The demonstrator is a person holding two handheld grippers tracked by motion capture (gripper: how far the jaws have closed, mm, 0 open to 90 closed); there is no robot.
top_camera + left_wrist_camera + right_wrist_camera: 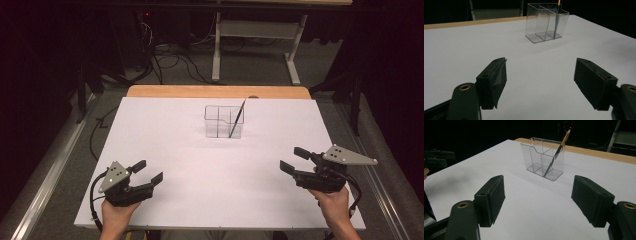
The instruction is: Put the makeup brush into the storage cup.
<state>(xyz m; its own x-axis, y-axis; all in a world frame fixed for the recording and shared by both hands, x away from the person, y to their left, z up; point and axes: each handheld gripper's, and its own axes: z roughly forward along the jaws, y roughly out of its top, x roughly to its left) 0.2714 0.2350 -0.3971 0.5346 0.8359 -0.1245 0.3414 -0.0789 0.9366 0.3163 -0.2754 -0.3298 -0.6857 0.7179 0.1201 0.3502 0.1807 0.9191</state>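
A clear plastic organizer (223,121) with three compartments stands on the white table top (200,160), toward the far middle. A thin brush (237,118) leans in its right compartment, orange end up. From the left gripper view the organizer (547,23) rises ahead, slightly right, with the brush (556,20) in it. In the right gripper view the organizer (544,158) and brush (556,153) stand ahead. My left gripper (148,171) rests open at the near left, nothing between its jaws. My right gripper (294,160) is open at the near right, also holding nothing.
A wooden strip (218,91) borders the table's far edge. Beyond it a white desk frame (255,40) and cables (170,60) sit on the floor. Metal rails (50,165) run along both sides of the table.
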